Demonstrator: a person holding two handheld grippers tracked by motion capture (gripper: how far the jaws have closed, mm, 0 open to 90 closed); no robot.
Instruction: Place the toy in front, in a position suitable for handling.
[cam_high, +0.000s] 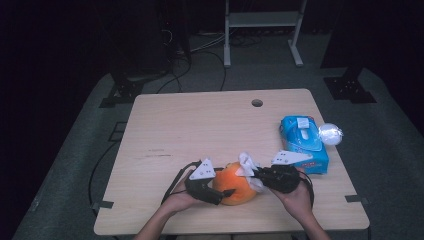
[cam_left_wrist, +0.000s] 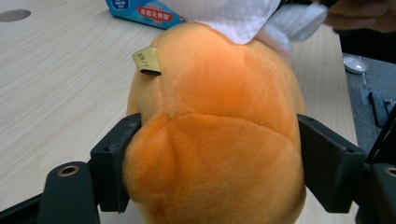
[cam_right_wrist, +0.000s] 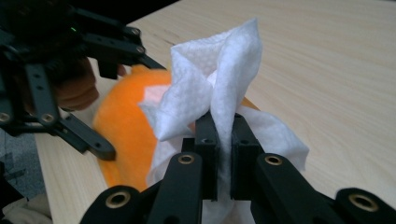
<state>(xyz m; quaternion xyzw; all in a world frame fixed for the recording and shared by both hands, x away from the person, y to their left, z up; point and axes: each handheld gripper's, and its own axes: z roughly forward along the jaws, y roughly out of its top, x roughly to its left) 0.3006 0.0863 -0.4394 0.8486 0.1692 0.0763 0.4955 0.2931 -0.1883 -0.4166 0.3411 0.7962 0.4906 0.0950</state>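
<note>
Round orange plush toy (cam_high: 239, 189) sits near front table edge, squeezed between left gripper (cam_left_wrist: 212, 158) jaws. Right gripper (cam_right_wrist: 223, 140) pinched tight on crumpled white wipe (cam_right_wrist: 212, 88), pressed against plush top. Blue wipes pack (cam_high: 304, 144) off right.

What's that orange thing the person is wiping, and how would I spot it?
Look at the near edge of the wooden table, between the person's two hands. There sits a round orange plush toy, squeezed by the left gripper while the right gripper presses a white wipe on it. It is the table's one orange, furry thing.
</note>
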